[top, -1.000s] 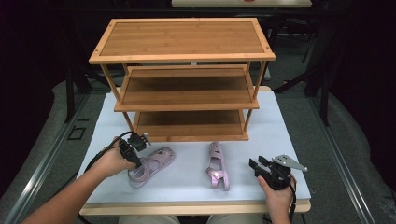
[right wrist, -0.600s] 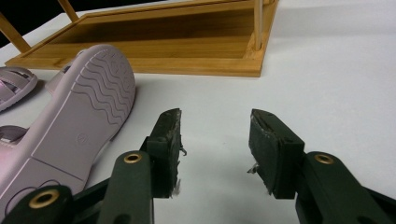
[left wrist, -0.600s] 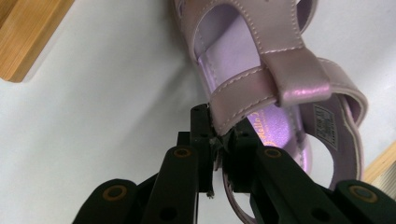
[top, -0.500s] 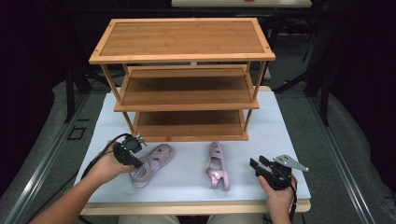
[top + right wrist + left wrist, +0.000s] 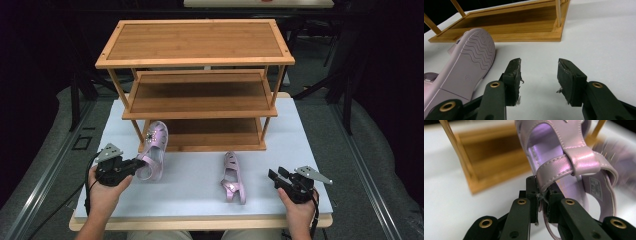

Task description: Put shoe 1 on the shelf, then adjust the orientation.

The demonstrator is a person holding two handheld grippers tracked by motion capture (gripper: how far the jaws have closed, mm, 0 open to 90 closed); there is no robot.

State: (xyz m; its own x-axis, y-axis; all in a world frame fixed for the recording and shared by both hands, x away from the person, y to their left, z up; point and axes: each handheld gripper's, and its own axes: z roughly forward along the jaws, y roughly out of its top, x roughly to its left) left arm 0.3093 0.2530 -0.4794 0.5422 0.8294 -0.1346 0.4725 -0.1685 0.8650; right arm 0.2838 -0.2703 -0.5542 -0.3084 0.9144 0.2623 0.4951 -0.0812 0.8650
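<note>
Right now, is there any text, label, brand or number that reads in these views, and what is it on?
None can be read.
Label inside the held sandal: printed lines, too small and blurred to read.
Round stamp on the sole of the lying sandal: a mark, too small to read.
Shelf, table, left gripper, right gripper: no writing seen.

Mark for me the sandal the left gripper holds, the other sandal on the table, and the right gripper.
Held sandal point(image 5: 154, 150): high view, on its insole.
Other sandal point(image 5: 233, 176): high view, on its side strap.
Right gripper point(image 5: 539, 81): right gripper view, midway between its open fingertips.
</note>
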